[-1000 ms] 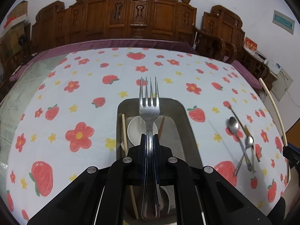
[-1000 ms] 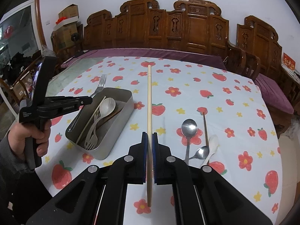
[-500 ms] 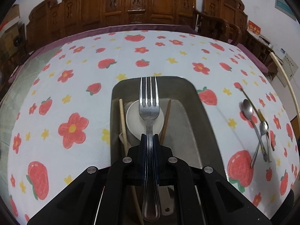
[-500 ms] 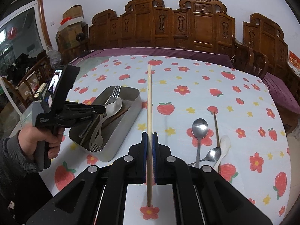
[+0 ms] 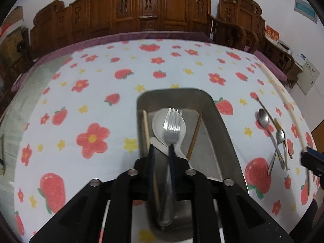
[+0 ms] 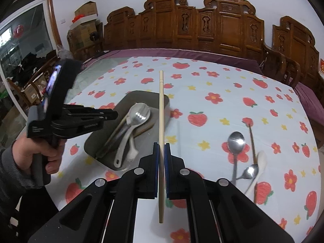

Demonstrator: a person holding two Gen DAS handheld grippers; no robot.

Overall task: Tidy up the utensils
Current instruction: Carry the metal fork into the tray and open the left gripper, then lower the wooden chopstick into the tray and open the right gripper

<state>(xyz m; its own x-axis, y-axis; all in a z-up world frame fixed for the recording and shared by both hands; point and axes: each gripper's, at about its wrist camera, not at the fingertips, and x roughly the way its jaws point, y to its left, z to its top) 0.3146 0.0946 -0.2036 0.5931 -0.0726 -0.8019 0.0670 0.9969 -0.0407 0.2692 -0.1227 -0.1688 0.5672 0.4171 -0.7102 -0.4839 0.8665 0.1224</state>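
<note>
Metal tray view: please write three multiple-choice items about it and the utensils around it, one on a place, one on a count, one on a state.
1. Where does the fork lie?
A. In the metal tray, on the white spoon
B. On the cloth beside the spoons
C. In the right tongs

2. How many metal spoons lie on the tablecloth?
A. One
B. Two
C. Four

3. In what state are the right tongs?
A. Open and empty
B. Shut on a knife
C. Shut on the chopstick

Key: 1 A, its tines rest over the spoon's bowl inside the tray; 2 B, a large one and a small one lie crossed; 3 C, the pads press the stick from both sides.
</note>
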